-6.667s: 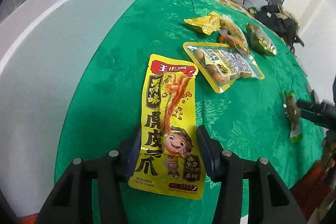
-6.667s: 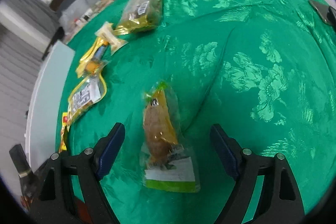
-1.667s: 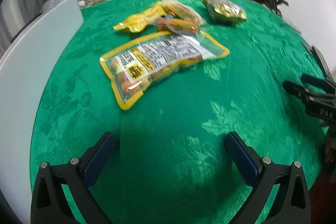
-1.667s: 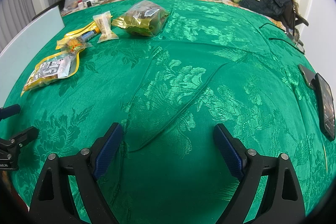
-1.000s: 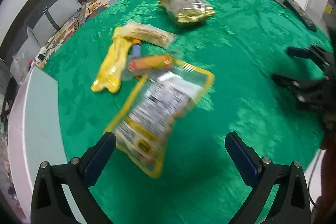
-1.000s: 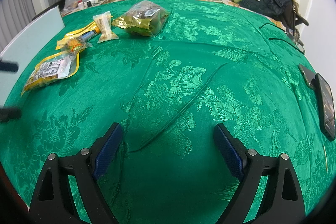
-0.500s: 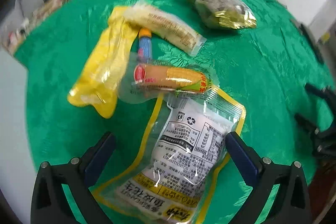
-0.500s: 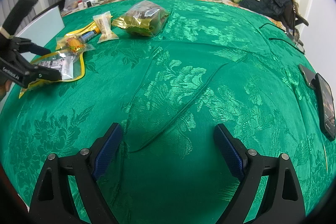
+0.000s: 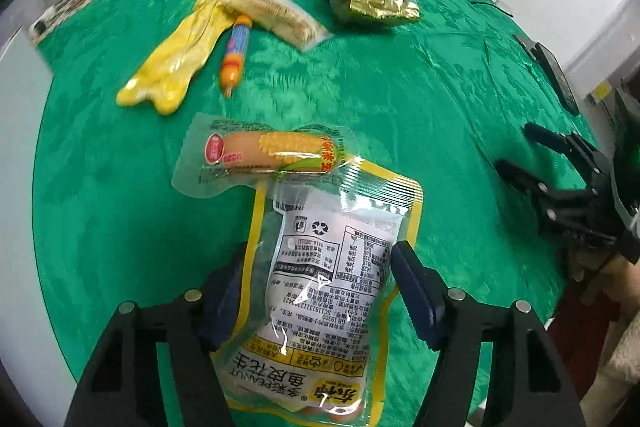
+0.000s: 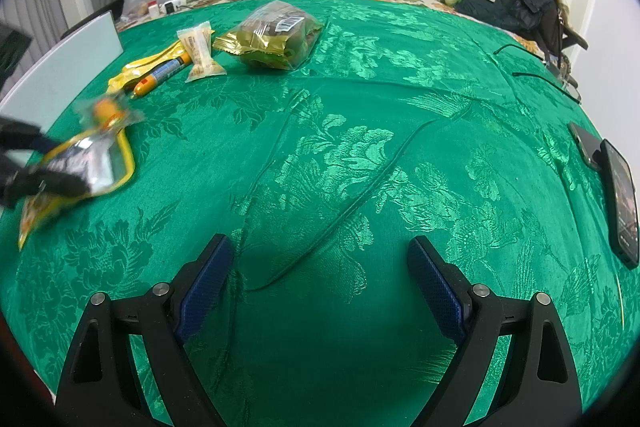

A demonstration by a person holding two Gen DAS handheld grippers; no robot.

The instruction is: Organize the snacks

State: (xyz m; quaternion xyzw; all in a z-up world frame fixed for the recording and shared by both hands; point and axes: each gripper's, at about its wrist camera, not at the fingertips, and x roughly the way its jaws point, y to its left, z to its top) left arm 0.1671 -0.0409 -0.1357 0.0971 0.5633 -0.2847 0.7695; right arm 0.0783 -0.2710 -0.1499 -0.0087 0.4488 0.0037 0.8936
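The left tool (image 9: 316, 291) has just been closing on a yellow-edged peanut bag (image 9: 320, 287) printed "PEANUT", its jaws against the bag's sides, on the green cloth (image 9: 400, 107). A corn-sausage packet (image 9: 268, 151) touches the bag's far end. The right tool (image 10: 320, 279) stands wide and empty.

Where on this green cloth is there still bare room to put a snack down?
The widest bare stretch of green cloth lies between the gold bag and the phone, running down to the open right gripper. The far left is crowded: peanut pack between the left gripper's closing jaws, corn sausage, yellow pouch.
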